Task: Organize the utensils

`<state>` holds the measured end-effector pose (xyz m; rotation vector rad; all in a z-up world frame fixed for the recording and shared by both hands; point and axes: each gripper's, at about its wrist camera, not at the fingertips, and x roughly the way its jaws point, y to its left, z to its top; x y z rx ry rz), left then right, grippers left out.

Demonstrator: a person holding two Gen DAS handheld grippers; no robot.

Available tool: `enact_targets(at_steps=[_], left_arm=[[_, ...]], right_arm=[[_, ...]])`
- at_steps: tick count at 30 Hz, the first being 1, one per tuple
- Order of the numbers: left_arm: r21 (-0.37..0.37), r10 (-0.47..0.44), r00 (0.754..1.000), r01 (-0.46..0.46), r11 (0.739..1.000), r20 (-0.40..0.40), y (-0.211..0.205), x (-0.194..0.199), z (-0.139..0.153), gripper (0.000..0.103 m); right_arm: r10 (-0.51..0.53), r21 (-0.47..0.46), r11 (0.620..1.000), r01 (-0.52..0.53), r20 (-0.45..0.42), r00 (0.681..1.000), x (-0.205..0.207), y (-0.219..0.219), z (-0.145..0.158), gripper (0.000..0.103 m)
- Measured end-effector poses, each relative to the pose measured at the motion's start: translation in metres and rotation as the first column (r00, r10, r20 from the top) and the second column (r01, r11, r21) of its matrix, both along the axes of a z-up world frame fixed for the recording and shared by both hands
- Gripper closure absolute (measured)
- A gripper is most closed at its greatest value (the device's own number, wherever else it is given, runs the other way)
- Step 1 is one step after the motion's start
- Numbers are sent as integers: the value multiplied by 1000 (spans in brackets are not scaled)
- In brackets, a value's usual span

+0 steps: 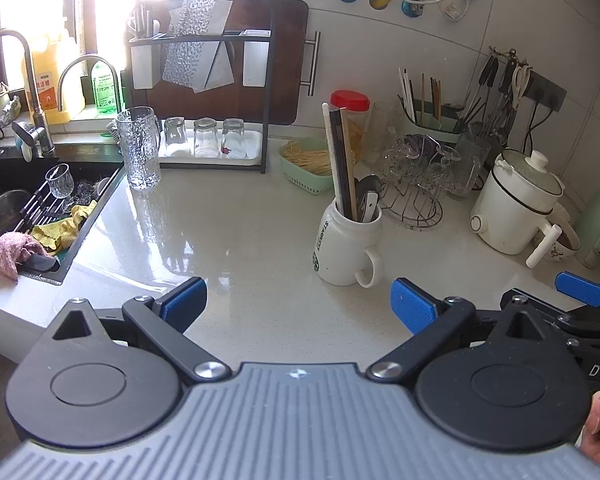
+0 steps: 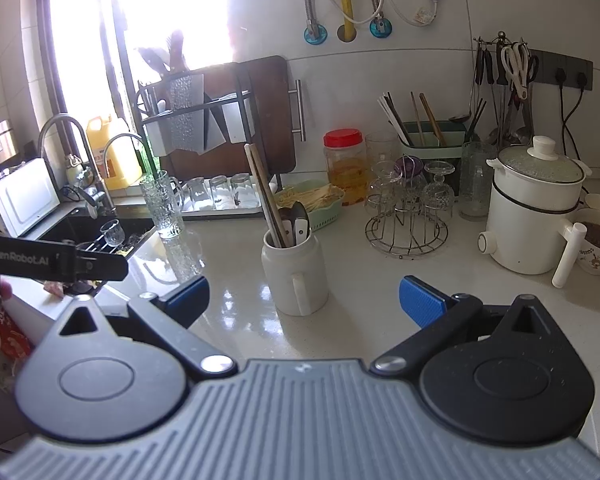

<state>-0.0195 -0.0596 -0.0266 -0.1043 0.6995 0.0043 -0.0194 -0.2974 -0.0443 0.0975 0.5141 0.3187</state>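
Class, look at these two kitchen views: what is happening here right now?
A person holds two grippers above a kitchen counter. Both the left gripper and right gripper are open and hold nothing. Ahead of them stands a white mug with chopsticks and spoons already upright in it. Neither gripper touches the mug.

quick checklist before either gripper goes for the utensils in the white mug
1. Left gripper open and empty: ok.
2. Right gripper open and empty: ok.
3. White ceramic mug upright on the pale speckled counter: ok.
4. Long chopsticks and dark-handled spoons stand in the mug, tops reachable: ok.
5. Counter bare between grippers and mug: ok.
6. Room in the green utensil holder by the wall: cannot tell.
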Motion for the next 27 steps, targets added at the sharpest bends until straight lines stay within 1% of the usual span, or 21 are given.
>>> enact_targets(at_steps=[9,27], left_arm=[[1,11,1000,-11,1000,4,0,-4,1,3],[8,4,1000,-4,1000,-4,-3,-4,1,3]], right_arm=[[3,-1,1000,-3,0,1000,0,-1,0,0],[0,9,1000,0,1,1000,-2,-1,-2,0]])
